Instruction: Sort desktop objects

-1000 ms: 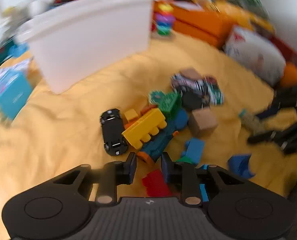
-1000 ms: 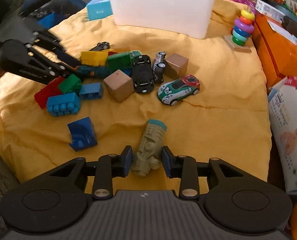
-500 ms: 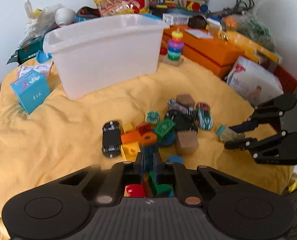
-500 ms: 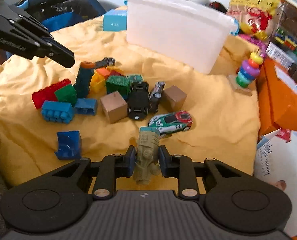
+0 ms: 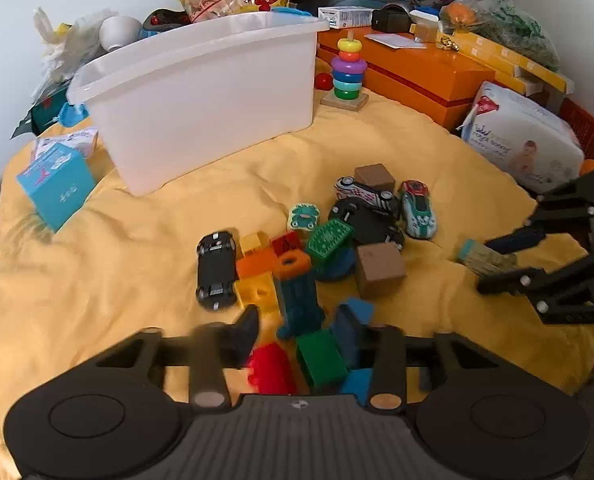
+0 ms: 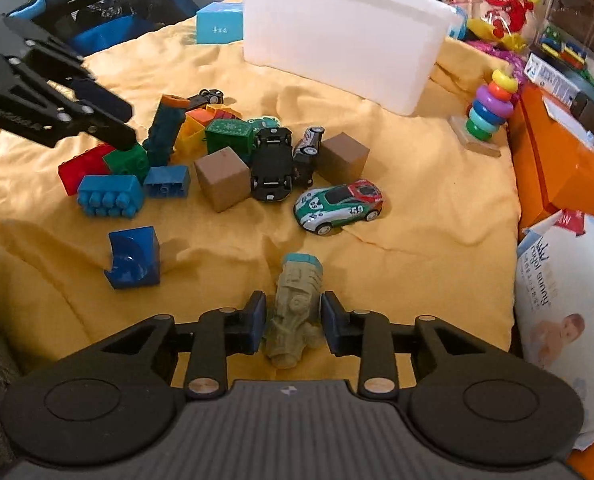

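A dark teal figure with an orange top (image 5: pixel 297 296) (image 6: pixel 165 128) leans upright in the pile of bricks and toy cars on the yellow cloth (image 5: pixel 97 272). My left gripper (image 5: pixel 301 320) (image 6: pixel 123 124) is opening, its jaws wide on either side of the figure and off it. An olive figure with a teal cap (image 6: pixel 297 304) (image 5: pixel 485 258) lies on the cloth between the jaws of my right gripper (image 6: pixel 293 308) (image 5: pixel 489 266), which are opening with a thin gap at each pad. The white bin (image 5: pixel 201 92) (image 6: pixel 337 40) stands at the back.
Around the teal figure lie red (image 6: pixel 77 164), green (image 6: pixel 127 162) and blue bricks (image 6: pixel 109 196), two brown cubes (image 6: pixel 223 178), black cars (image 6: pixel 273 162) and a green-and-white racing car (image 6: pixel 339 206). A ring stacker (image 6: pixel 491 108), orange boxes (image 5: pixel 413 72), a wipes pack (image 5: pixel 525 140) and a teal box (image 5: pixel 55 184) edge the cloth.
The left jaws have spread off the teal figure they clamped half a second ago; it now leans in the pile. The right jaws have widened slightly around the olive figure.
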`<action>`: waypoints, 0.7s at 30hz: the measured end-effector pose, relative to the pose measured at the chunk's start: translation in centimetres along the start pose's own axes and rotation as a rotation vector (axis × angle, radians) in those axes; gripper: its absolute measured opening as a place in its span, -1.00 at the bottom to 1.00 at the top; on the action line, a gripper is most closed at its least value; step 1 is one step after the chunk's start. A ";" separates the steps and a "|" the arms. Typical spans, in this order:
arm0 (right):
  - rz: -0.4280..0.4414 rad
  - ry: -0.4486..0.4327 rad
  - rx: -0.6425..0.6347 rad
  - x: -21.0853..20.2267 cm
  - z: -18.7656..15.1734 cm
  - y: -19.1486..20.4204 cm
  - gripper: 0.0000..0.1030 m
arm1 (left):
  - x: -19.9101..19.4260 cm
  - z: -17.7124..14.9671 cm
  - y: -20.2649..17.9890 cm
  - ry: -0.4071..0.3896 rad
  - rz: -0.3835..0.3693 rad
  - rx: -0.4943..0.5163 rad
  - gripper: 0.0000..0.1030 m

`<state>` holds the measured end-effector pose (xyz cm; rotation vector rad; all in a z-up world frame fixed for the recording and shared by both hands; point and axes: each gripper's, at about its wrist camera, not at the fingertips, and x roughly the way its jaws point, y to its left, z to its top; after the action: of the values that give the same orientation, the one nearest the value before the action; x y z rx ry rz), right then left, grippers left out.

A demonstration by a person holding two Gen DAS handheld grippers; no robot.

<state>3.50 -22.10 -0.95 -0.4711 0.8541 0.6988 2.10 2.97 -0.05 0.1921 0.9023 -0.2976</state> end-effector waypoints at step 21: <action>-0.046 -0.230 0.012 -3.7 8.4 -3.0 -0.48 | -6.8 10.0 3.7 -0.326 0.057 0.008 -0.48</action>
<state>8.30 -20.17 7.19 -0.3896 0.6297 0.6903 6.74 4.72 11.57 0.1705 0.5722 -0.2701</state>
